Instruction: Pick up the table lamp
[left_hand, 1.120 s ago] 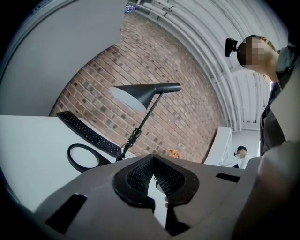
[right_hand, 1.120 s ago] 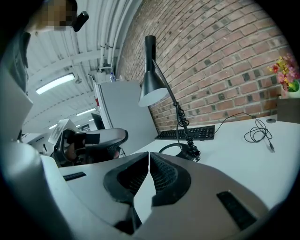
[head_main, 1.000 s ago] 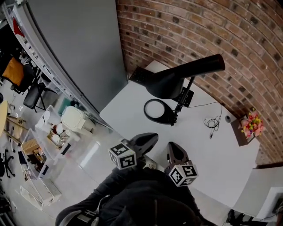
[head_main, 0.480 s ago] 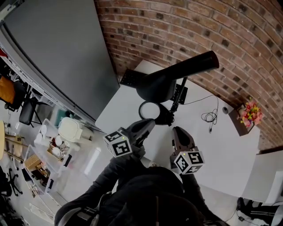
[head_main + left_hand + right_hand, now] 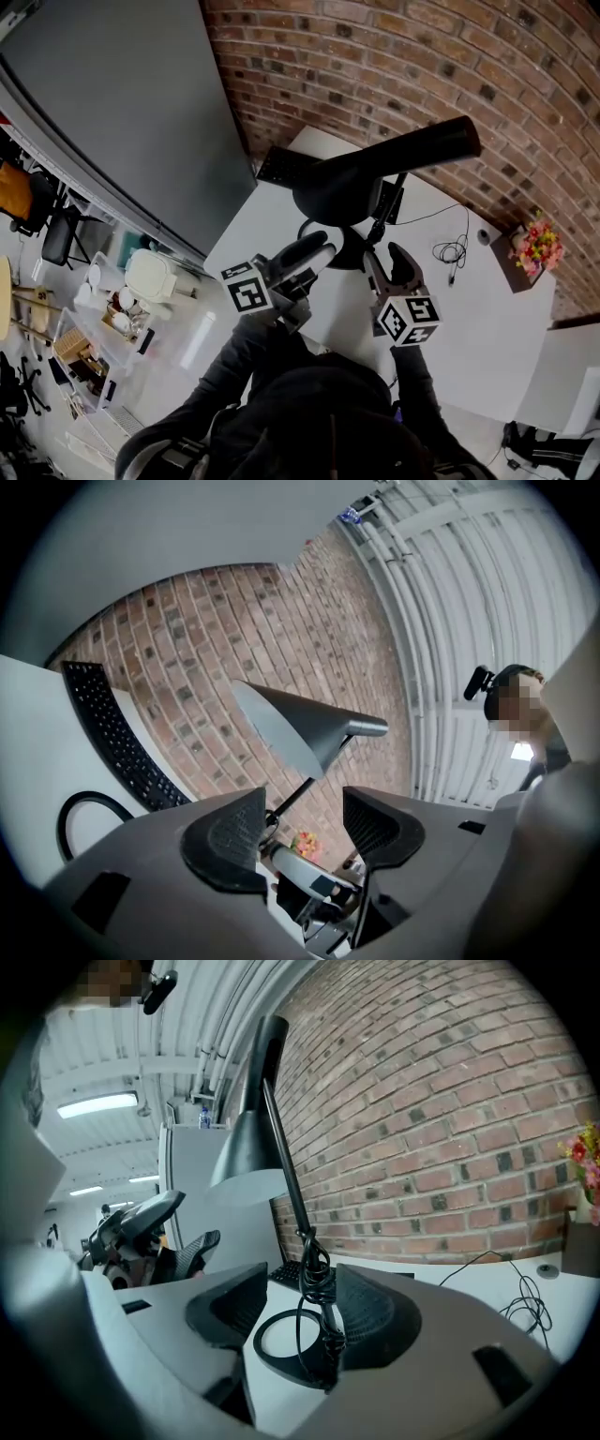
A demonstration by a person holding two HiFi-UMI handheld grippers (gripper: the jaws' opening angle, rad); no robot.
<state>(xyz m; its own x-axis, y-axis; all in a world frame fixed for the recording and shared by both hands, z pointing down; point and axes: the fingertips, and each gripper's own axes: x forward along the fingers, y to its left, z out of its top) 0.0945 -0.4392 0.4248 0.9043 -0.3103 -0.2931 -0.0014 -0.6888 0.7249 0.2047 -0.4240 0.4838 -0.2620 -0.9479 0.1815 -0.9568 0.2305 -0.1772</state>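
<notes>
A black table lamp stands on the white table (image 5: 469, 328), its shade (image 5: 342, 187) over its ring base (image 5: 349, 253). Both my grippers are at the base and both sets of jaws are opening. My left gripper (image 5: 317, 253) sits on the base's left side; its view looks up at the shade (image 5: 291, 728), with nothing between its pads (image 5: 302, 832). My right gripper (image 5: 389, 261) is close on the right. In its view the thin stem (image 5: 286, 1176), wrapped in black cord (image 5: 317, 1279), rises just ahead of the gap (image 5: 300, 1312), and the pads do not touch it.
A black keyboard (image 5: 286, 167) lies at the table's far left corner by the brick wall (image 5: 422, 56). A loose cable (image 5: 453, 253) and a flower pot (image 5: 532, 248) sit to the right. A grey panel (image 5: 122, 103) stands on the left.
Both grippers have moved forward over the table to the lamp's base. Their jaws, shut before, now stand apart.
</notes>
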